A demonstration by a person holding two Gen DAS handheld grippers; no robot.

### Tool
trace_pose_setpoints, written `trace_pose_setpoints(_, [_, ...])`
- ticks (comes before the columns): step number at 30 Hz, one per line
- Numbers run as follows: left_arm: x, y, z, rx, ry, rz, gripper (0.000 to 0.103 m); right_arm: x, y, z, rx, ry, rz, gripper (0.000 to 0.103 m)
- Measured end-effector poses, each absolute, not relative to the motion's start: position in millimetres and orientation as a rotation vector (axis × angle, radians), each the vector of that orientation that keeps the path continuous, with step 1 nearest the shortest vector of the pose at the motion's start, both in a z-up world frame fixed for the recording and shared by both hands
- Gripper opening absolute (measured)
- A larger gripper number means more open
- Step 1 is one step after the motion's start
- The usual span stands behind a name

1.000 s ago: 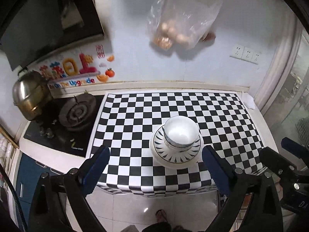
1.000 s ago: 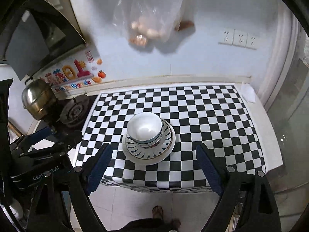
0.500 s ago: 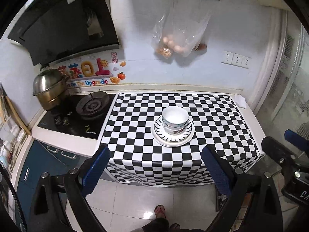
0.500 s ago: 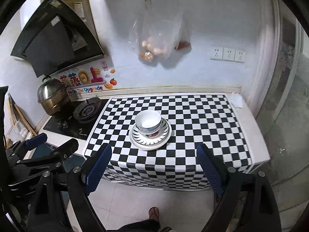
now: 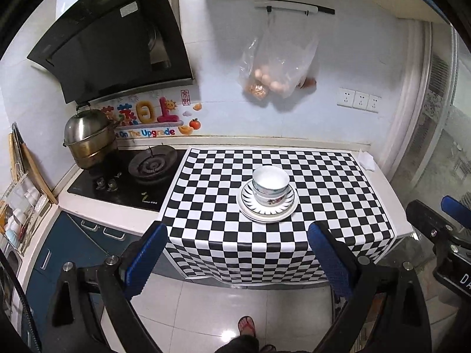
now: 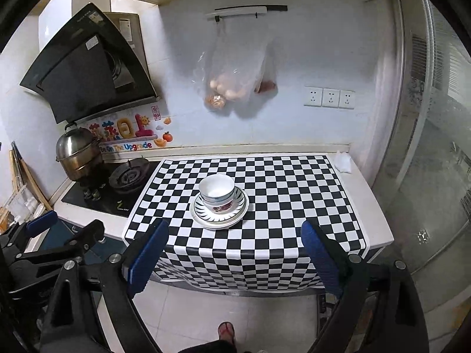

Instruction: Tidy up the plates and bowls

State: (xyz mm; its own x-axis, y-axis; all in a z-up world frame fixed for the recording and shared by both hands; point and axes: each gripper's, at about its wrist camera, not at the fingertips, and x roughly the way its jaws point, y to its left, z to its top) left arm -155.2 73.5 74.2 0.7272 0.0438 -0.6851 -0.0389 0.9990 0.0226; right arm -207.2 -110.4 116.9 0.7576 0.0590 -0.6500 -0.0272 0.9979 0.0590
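Note:
Two nested bowls (image 5: 270,186) (image 6: 217,192) sit upright on a striped-rim plate (image 5: 266,213) (image 6: 220,219), which lies on a plain white plate, in the middle of the checkered counter cloth (image 5: 323,182) (image 6: 294,194). My left gripper (image 5: 238,260) is open and empty, held back from the counter's front edge, over the floor. My right gripper (image 6: 232,257) is likewise open, empty and well short of the stack. Each gripper shows at the edge of the other's view: the right one (image 5: 453,235) and the left one (image 6: 59,235).
A gas stove (image 5: 153,164) with a steel pot (image 5: 86,141) stands left of the cloth under a black range hood (image 5: 117,38). A plastic bag of food (image 5: 273,67) hangs on the wall. A white tissue (image 5: 368,161) lies at the counter's right. A sandalled foot (image 5: 247,325) stands on the tiled floor.
Both grippers have pulled back and up from the counter, so the stack looks smaller and farther away. The bowls and plates have not moved.

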Motion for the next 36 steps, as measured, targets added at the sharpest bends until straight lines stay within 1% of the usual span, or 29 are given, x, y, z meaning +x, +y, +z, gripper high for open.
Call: trace_pose_setpoints(36, [-120.6,83.7,74.8,0.015,0.74,0.081,0.098,-162.9,-106.6,115.6,0.041,0.691,0.007,0.094])
